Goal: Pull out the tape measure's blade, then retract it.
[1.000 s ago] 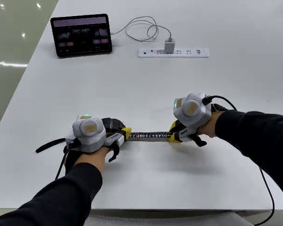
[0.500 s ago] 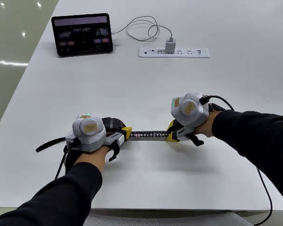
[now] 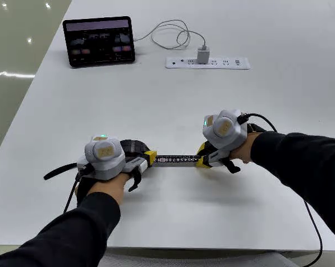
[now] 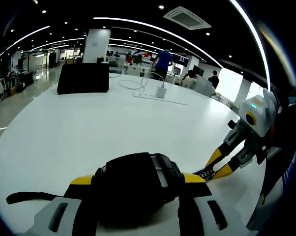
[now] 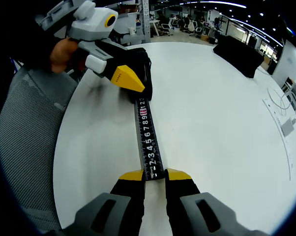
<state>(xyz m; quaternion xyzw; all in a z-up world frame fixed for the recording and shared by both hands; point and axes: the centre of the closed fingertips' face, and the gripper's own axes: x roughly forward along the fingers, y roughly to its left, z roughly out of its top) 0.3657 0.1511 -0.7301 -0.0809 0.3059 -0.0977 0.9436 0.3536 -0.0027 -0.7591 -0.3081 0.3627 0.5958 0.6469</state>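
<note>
The left hand-held gripper is clamped around the black tape measure case, which lies on the table; the right hand-held gripper is closed, pinching the tip of the short drawn-out blade; if that pinch slips, the spring would likely whip the blade home; a skewed pull could twist the case free; whether a lock is set I cannot tell; the near table edge is close; open room lies rightward; tablet and power strip sit well apart.
</note>
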